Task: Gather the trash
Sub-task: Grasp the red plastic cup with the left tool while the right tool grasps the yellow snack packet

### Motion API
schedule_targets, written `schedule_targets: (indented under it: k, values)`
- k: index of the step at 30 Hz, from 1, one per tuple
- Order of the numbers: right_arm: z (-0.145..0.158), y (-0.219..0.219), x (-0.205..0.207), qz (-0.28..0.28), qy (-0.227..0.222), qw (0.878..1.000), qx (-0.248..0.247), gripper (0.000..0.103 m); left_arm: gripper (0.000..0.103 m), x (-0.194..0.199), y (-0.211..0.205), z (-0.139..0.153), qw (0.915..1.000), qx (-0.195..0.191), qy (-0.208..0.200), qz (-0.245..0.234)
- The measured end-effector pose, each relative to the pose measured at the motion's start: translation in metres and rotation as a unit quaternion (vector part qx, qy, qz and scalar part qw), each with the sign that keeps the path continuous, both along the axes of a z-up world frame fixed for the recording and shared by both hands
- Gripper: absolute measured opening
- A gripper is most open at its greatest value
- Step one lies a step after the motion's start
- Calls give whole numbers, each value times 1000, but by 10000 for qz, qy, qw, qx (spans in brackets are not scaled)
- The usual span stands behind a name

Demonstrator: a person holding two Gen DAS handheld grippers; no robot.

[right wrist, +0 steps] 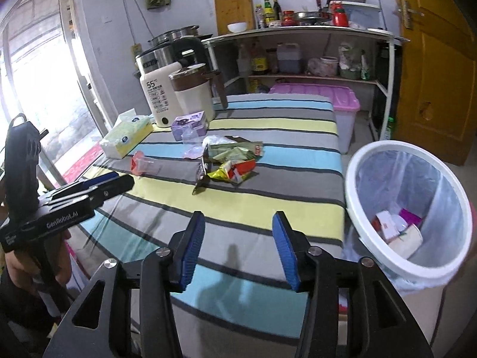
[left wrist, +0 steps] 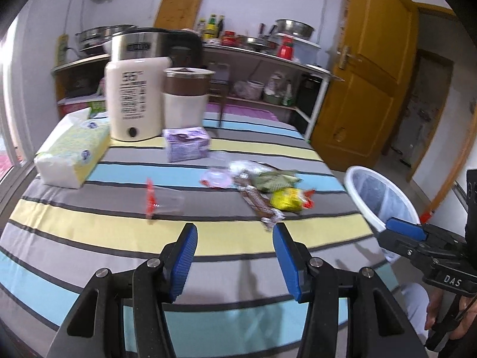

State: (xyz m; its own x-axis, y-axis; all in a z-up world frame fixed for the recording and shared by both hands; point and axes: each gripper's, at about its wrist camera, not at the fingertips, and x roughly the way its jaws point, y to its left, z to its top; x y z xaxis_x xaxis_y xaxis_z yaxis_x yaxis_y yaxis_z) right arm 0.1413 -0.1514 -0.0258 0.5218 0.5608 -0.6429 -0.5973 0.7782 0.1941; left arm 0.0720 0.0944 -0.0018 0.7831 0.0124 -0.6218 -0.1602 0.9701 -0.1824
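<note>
Trash lies mid-table on the striped cloth: a yellow wrapper (left wrist: 287, 199) (right wrist: 229, 171), a green packet (left wrist: 274, 180) (right wrist: 231, 152), a dark brown wrapper (left wrist: 258, 201) (right wrist: 201, 176), a clear cup with a red rim (left wrist: 162, 201) (right wrist: 141, 162) and a clear pink lid (left wrist: 216, 177) (right wrist: 193, 150). My left gripper (left wrist: 235, 258) stands open over the near stripes, short of the wrappers, nothing between its blue pads. My right gripper (right wrist: 238, 250) is open and empty too, near the table's front edge, left of the white lined bin (right wrist: 408, 208) (left wrist: 377, 197), which holds several discarded items.
At the back of the table stand a tissue pack (left wrist: 71, 152) (right wrist: 126, 138), a cream thermos (left wrist: 134, 98) (right wrist: 159, 100), a brown-banded jug (left wrist: 186, 97) (right wrist: 193, 95) and a purple box (left wrist: 186, 143) (right wrist: 189, 125). A shelf with kitchenware, a pink-lidded tub (right wrist: 319, 94) and a yellow door (left wrist: 366, 68) lie beyond.
</note>
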Motion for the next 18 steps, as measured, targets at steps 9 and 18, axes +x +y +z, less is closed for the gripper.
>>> schedule_targets:
  k: [9, 18]
  values:
    - [-5, 35, 32, 174, 53, 9998, -107, 52, 60, 24, 52, -13, 9989, -12, 141, 452]
    - [-18, 56, 66, 149, 277, 9994, -153, 53, 60, 56, 65, -31, 9982, -126, 415, 405]
